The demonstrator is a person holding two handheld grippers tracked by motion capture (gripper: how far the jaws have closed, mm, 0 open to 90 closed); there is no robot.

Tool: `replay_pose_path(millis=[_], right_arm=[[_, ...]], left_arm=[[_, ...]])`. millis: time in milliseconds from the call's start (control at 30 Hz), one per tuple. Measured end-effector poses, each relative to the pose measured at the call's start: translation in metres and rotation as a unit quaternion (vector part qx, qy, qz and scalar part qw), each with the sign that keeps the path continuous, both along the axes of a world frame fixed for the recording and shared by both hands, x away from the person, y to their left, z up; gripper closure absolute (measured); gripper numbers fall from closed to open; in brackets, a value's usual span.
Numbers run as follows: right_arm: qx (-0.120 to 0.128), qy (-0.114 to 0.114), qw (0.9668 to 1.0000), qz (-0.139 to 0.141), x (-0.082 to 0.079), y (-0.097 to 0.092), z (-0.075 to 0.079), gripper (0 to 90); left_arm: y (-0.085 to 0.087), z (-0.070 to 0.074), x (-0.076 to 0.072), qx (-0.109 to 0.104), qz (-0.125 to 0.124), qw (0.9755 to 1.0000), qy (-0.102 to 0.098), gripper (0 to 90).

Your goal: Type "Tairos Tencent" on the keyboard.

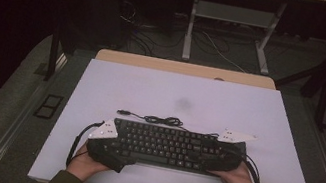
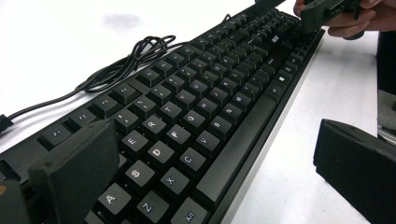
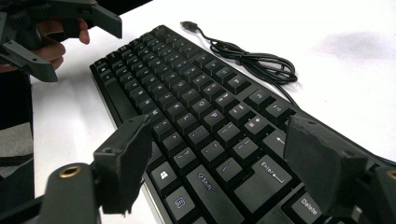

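Observation:
A black keyboard (image 1: 166,146) lies near the front edge of the white table (image 1: 180,94), its coiled cable (image 1: 158,119) just behind it. My left gripper (image 1: 111,149) is open at the keyboard's left end (image 2: 154,140): one jaw hangs over the function-key corner, the other stands off the front edge over bare table. My right gripper (image 1: 224,155) is open at the right end (image 3: 219,135), with one jaw by the front edge and the other over the back edge near the Delete key. I see neither pad pressing on the case. Each gripper is held in a hand.
The cable (image 3: 252,60) ends in a loose USB plug (image 3: 188,24) on the table behind the keyboard. A wooden strip (image 1: 185,68) runs along the table's far edge. Beyond it stand white desk legs (image 1: 191,25) and floor cables.

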State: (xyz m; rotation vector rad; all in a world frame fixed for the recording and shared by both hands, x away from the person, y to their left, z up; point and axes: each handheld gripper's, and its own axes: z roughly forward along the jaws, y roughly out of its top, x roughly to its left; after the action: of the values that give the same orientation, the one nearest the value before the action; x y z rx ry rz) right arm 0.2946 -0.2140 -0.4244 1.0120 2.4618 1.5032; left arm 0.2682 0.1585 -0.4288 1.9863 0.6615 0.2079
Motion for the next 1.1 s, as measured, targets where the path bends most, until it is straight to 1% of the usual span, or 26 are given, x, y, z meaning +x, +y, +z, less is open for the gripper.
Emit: replay_pose_path(millis=[33, 67, 100, 333, 533, 567, 633, 667, 700, 800, 833, 867, 900, 933, 1000, 1033, 1100], right_arm=[[-0.002, 0.002, 1.0000, 0.008, 0.000, 0.000, 0.000, 30.1], [-0.002, 0.002, 1.0000, 0.008, 0.000, 0.000, 0.000, 30.1], [-0.005, 0.003, 0.9999, 0.015, 0.000, 0.001, -0.001, 32.0], [-0.012, 0.003, 0.9995, 0.027, -0.002, 0.003, -0.001, 37.7], [-0.014, -0.001, 0.9991, 0.040, -0.004, 0.005, 0.001, 49.2], [-0.014, -0.001, 0.9991, 0.040, -0.004, 0.005, 0.001, 49.2], [-0.017, 0.007, 0.9984, 0.053, -0.004, 0.006, 0.000, 56.5], [-0.018, 0.007, 0.9983, 0.055, -0.004, 0.006, 0.000, 58.4], [-0.018, 0.007, 0.9983, 0.055, -0.004, 0.006, 0.000, 58.4], [-0.020, 0.008, 0.9979, 0.061, -0.004, 0.008, -0.001, 63.8], [-0.028, 0.006, 0.9976, 0.063, -0.005, 0.009, -0.001, 67.4], [-0.028, 0.006, 0.9976, 0.063, -0.005, 0.009, -0.001, 67.4], [-0.038, 0.005, 0.9972, 0.063, -0.005, 0.011, -0.002, 71.5], [-0.038, 0.005, 0.9972, 0.063, -0.005, 0.011, -0.002, 71.5], [-0.048, 0.005, 0.9968, 0.064, -0.005, 0.011, -0.003, 75.9], [-0.055, 0.005, 0.9962, 0.067, -0.004, 0.012, -0.004, 80.6], [-0.059, 0.006, 0.9958, 0.069, -0.003, 0.012, -0.005, 84.7]], left_arm=[[0.000, 0.000, 0.000, 0.001, 0.000, 1.0000, 0.000, 0.0], [0.000, 0.000, 0.000, 0.001, 0.000, 1.0000, 0.000, 0.0], [0.000, 0.000, 0.000, -0.001, 0.001, 1.0000, 0.000, 0.0], [0.000, -0.001, 0.000, -0.001, 0.002, 1.0000, 0.001, 0.0], [0.000, 0.000, 0.000, 0.001, 0.001, 1.0000, 0.001, 0.0], [0.000, -0.001, 0.000, 0.001, 0.001, 1.0000, 0.001, 0.0], [-0.001, -0.001, 0.000, 0.001, 0.001, 1.0000, 0.002, 0.0], [-0.001, -0.001, 0.000, 0.000, 0.001, 1.0000, 0.002, 0.0], [-0.001, -0.001, 0.000, 0.001, 0.001, 1.0000, 0.002, 0.0], [-0.001, -0.001, 0.000, 0.001, 0.001, 1.0000, 0.002, 0.0], [-0.001, -0.001, 0.000, 0.001, 0.001, 1.0000, 0.002, 0.0], [-0.001, -0.001, 0.000, 0.001, 0.001, 1.0000, 0.002, 0.0], [-0.001, -0.001, 0.000, 0.001, 0.001, 1.0000, 0.002, 0.0], [-0.001, -0.001, 0.000, 0.001, 0.001, 1.0000, 0.002, 0.0], [-0.001, -0.001, 0.000, 0.002, 0.001, 1.0000, 0.002, 0.0], [-0.001, -0.001, 0.000, 0.002, 0.000, 1.0000, 0.003, 0.0], [-0.001, -0.001, 0.000, 0.002, 0.000, 1.0000, 0.003, 0.0]])
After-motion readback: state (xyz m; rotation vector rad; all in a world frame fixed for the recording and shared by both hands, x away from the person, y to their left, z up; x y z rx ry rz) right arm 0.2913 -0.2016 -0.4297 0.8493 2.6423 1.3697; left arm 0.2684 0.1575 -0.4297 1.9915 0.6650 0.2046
